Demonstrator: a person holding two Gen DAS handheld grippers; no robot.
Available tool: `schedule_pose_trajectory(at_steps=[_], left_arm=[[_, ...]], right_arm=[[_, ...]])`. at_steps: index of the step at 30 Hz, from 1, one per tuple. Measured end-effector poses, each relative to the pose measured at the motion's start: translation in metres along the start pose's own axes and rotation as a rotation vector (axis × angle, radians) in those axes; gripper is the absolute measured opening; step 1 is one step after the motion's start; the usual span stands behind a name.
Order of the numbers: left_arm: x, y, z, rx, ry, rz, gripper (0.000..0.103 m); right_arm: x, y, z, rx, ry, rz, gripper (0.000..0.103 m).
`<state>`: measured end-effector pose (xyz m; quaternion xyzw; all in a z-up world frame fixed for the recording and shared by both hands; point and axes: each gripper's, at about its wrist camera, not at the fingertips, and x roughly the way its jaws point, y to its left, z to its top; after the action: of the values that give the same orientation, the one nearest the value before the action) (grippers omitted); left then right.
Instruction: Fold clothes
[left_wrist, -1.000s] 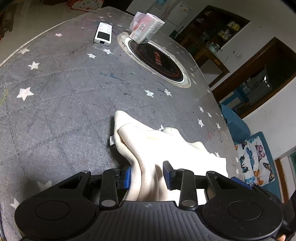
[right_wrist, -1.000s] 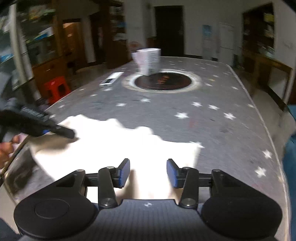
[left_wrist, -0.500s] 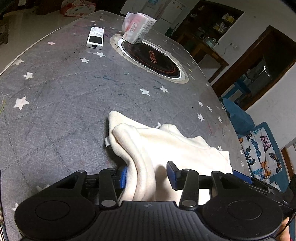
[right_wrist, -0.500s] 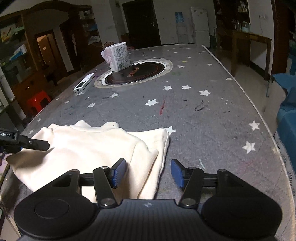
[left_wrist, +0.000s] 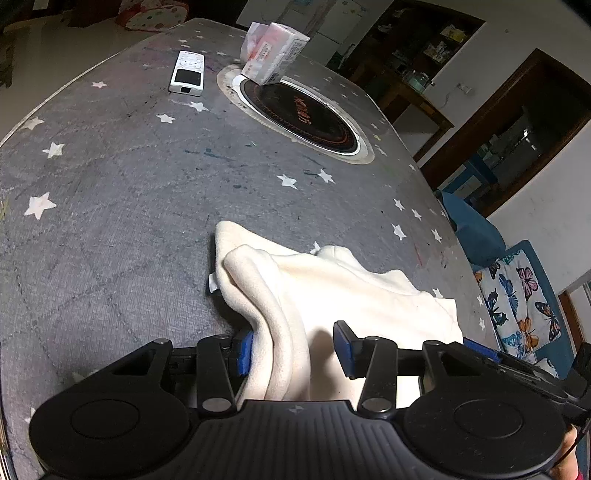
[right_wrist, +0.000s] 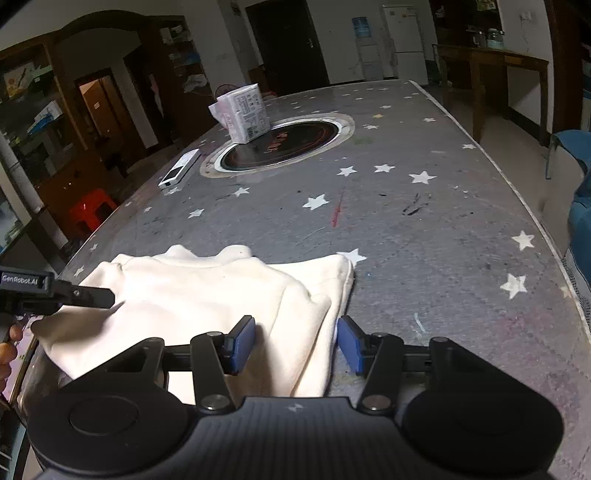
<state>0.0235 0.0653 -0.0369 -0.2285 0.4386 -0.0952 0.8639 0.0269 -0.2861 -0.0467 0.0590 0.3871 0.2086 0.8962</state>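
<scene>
A cream fleece garment (left_wrist: 332, 295) is laid flat near the table's close edge, already folded over on itself so two soft layers are stacked. Rounded, thick folds can be seen along both side edges, and a small white tag is poking out at one side. Its far edge is bumpy and uneven, with a couple of little peaks

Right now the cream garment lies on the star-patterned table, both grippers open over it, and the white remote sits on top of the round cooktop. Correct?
Not quite. The white remote lies on the table beside the round cooktop; the tissue pack sits on its rim, as the left wrist view shows. The rest stands.
</scene>
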Motion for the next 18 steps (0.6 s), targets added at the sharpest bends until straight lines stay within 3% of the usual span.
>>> schedule_pose_trajectory(at_steps=[3,8,13,18], left_arm=[[0.000,-0.001,0.000,0.010,0.001,0.003,0.047],[0.000,-0.002,0.000,0.022,0.004,0.006,0.045],[-0.001,-0.004,-0.001,0.055,0.004,0.045,0.029],[-0.004,-0.007,0.001,0.077,-0.004,0.052,0.020]], right_arm=[[0.004,0.004,0.001,-0.005,-0.001,-0.007,0.042],[0.010,0.012,0.003,-0.017,-0.003,0.002,0.017],[0.006,0.018,0.006,-0.025,-0.028,-0.016,0.013],[-0.001,0.023,0.009,-0.053,-0.054,-0.026,0.012]])
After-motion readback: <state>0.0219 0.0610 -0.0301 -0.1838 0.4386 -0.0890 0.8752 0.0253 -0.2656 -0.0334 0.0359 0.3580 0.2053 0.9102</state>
